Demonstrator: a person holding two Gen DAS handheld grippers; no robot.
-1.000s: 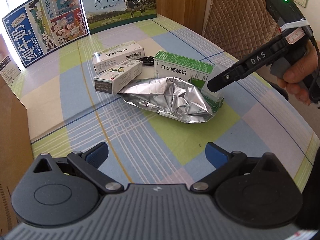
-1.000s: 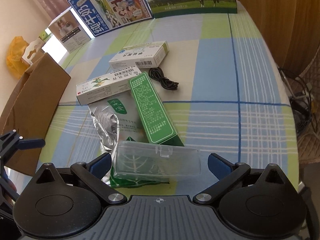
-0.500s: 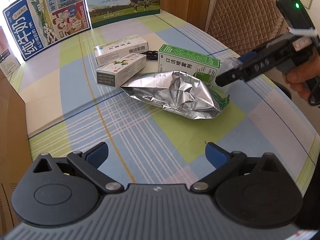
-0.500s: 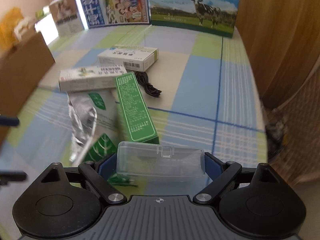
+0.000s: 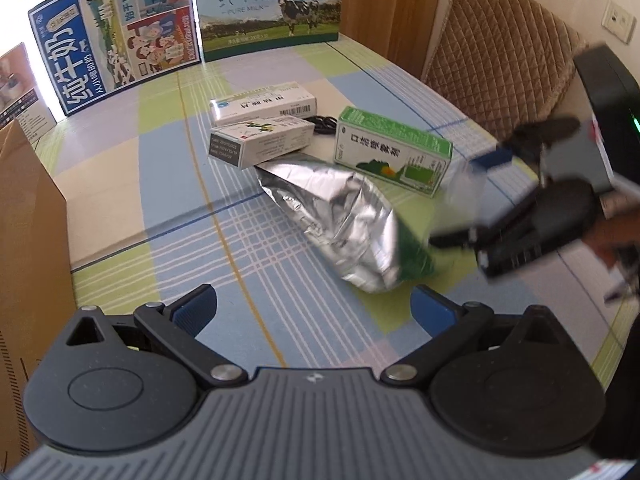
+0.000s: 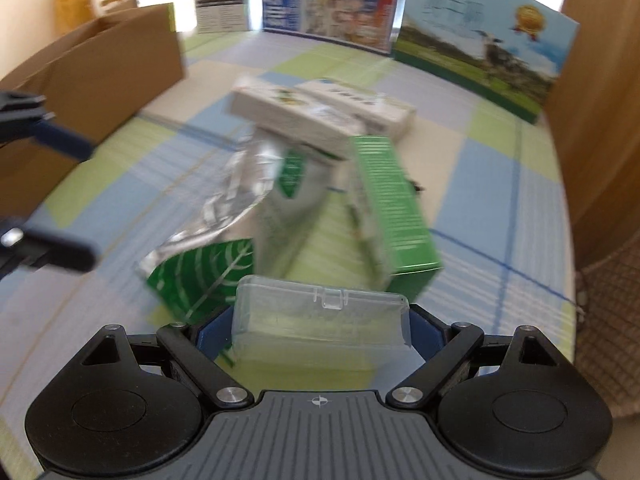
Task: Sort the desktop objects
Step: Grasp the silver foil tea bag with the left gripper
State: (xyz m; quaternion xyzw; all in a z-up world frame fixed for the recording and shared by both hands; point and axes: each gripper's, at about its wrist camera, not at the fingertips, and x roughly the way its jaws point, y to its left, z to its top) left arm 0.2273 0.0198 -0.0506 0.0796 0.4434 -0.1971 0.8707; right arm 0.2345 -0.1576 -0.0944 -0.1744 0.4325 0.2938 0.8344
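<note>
Since the earlier frame, your right gripper [image 6: 322, 326] has closed its jaws onto the clear plastic case [image 6: 320, 312] and lifted it off the green carton [image 5: 394, 148]. Case: rigid, transparent, rectangular, small latch tab on its long edge, pinched end to end between the blue pads, above the near right part of the checked tablecloth [image 5: 168, 216]. Crinkled foil pouch [image 5: 340, 216] lies mid-table, touching a white carton [image 5: 260, 142]. Your left gripper [image 5: 314, 308]: jaws wide apart, nothing between them.
</note>
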